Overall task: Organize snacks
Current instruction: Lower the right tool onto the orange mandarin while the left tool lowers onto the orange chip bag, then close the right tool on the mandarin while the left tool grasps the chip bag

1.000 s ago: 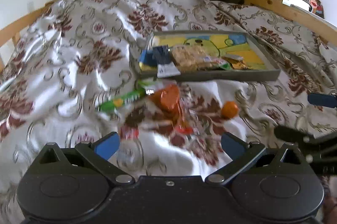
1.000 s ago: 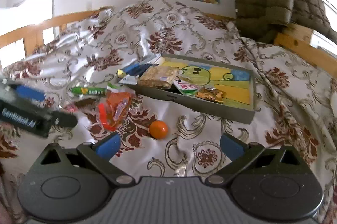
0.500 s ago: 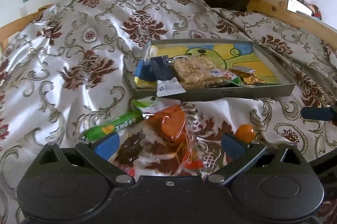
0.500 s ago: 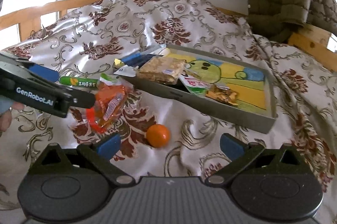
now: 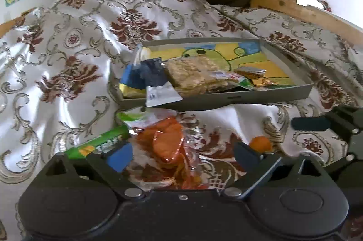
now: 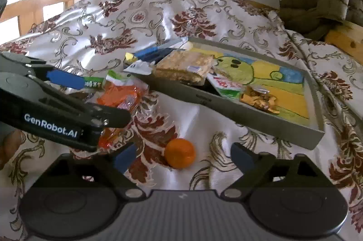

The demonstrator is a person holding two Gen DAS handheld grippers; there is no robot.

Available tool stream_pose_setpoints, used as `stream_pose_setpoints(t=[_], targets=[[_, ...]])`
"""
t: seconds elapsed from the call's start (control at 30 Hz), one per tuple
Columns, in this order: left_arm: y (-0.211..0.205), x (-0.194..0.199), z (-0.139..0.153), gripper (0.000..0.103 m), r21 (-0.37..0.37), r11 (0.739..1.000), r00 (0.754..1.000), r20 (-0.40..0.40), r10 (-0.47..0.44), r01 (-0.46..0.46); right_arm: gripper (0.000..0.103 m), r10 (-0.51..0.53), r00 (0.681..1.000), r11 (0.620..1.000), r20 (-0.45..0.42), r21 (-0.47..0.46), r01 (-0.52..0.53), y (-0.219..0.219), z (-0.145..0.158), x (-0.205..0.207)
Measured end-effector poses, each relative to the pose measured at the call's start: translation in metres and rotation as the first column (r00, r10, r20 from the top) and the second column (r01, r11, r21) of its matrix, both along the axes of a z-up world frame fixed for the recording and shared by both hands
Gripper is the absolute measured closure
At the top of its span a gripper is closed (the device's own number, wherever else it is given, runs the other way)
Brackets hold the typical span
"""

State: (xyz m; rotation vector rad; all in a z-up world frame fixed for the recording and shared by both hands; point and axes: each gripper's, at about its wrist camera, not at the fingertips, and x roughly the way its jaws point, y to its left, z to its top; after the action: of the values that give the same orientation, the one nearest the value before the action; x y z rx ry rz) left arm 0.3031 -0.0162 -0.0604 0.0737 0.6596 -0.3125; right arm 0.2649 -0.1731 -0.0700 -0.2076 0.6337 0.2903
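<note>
Closing but still empty, the left gripper straddles the orange bag below the part-filled tray. From the right wrist, the right gripper closes around the unpacked orange, pads clear.

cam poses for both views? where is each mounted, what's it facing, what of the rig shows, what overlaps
Left wrist: sits on the left tool, faces forward and down at the orange snack bag on the bedspread; its own two fingers show, closing, not yet on the bag, right tool at the right edge.
Right wrist: sits on the right tool, faces the orange fruit; own fingers closing, left tool crossing at left.
Shared: grey tray, bag, fruit.
</note>
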Motion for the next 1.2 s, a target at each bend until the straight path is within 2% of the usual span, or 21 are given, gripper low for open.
stream_pose_setpoints(t=[0.13, 0.3, 0.43, 0.57, 0.63, 0.67, 0.77, 0.9, 1.13, 1.2], targets=[[0.003, 0.002, -0.003, 0.018, -0.022, 1.0, 1.0, -0.03, 0.006, -0.006, 0.019, 0.0, 1.0, 1.0, -0.018, -0.004, 0.0, 0.001, -0.005, 0.004], [0.007, 0.008, -0.009, 0.033, -0.041, 0.999, 0.997, -0.078, 0.025, -0.028, 0.027, -0.003, 0.999, 1.0, -0.04, 0.007, 0.004, 0.0, -0.009, 0.007], [0.01, 0.019, -0.017, 0.035, -0.066, 0.996, 0.994, -0.097, 0.047, -0.054, 0.035, -0.007, 0.998, 1.0, -0.06, 0.025, 0.008, -0.001, -0.013, 0.013], [0.009, 0.029, -0.021, 0.048, -0.088, 0.993, 0.991, -0.116, 0.071, -0.082, 0.043, -0.008, 0.997, 0.999, -0.073, 0.034, 0.01, 0.0, -0.016, 0.017], [0.009, 0.029, -0.022, 0.052, -0.074, 0.994, 0.99, -0.114, 0.078, -0.087, 0.046, -0.005, 0.997, 0.999, -0.075, 0.038, 0.008, 0.001, -0.017, 0.018], [0.008, 0.029, -0.022, 0.058, -0.062, 0.994, 0.99, -0.112, 0.084, -0.091, 0.048, -0.003, 0.997, 0.999, -0.078, 0.042, 0.006, 0.001, -0.017, 0.019], [0.011, 0.03, -0.022, 0.06, -0.076, 0.992, 0.988, -0.119, 0.095, -0.104, 0.052, 0.0, 0.996, 0.998, -0.089, 0.059, 0.005, 0.001, -0.018, 0.022], [0.012, 0.029, -0.022, 0.062, -0.079, 0.991, 0.988, -0.119, 0.099, -0.108, 0.065, 0.002, 0.996, 0.997, -0.091, 0.074, 0.005, 0.0, -0.018, 0.022], [0.009, 0.021, -0.015, 0.063, -0.106, 0.986, 0.983, -0.146, 0.11, -0.126, 0.066, 0.004, 0.997, 0.998, -0.08, 0.068, 0.001, 0.001, -0.014, 0.021], [0.008, 0.017, -0.012, 0.063, -0.105, 0.987, 0.986, -0.126, 0.106, -0.12, 0.066, 0.001, 0.997, 0.998, -0.077, 0.07, 0.004, 0.0, -0.012, 0.02]])
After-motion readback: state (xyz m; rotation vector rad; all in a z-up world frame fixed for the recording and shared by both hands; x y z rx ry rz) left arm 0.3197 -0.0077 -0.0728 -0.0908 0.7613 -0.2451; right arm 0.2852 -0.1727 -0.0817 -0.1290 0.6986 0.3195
